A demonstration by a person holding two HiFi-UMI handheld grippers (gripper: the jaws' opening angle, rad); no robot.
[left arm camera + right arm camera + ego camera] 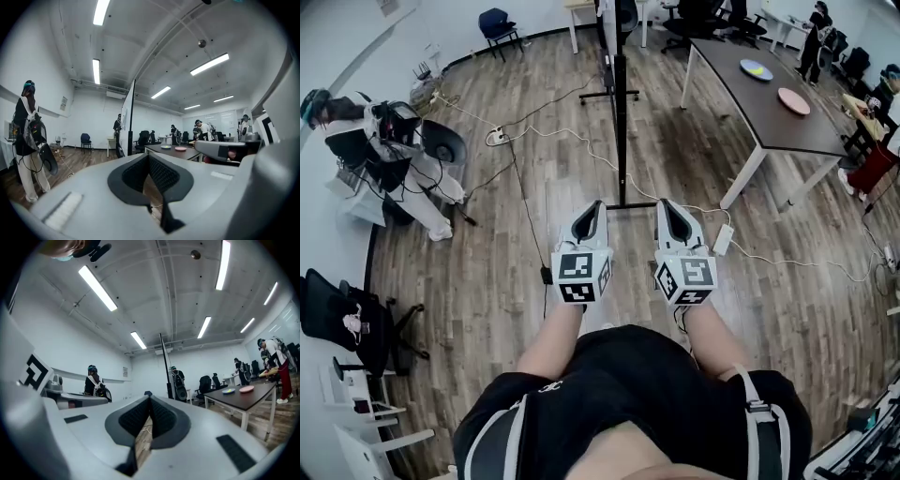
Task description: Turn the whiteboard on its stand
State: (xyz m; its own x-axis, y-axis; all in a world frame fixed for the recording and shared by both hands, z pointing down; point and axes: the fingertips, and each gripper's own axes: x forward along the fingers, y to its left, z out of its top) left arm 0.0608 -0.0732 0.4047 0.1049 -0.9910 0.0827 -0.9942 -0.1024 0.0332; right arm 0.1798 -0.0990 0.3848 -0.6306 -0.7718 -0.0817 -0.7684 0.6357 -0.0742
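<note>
The whiteboard (618, 84) stands edge-on straight ahead, a thin dark upright on a black stand whose foot (624, 202) rests on the wood floor. It also shows as a narrow upright panel (131, 119) in the left gripper view and as a slim post (166, 365) in the right gripper view. My left gripper (592, 210) and right gripper (668, 208) are held side by side, level, a short way short of the stand's foot. Both left gripper (149, 157) and right gripper (150, 397) have their jaws shut with nothing between them.
A dark table (773, 105) with two plates stands at the right. Cables and a power strip (497, 136) run over the floor, with a white adapter (724, 238) near my right gripper. A person (386, 141) with gear stands at the left; chairs (499, 25) line the far wall.
</note>
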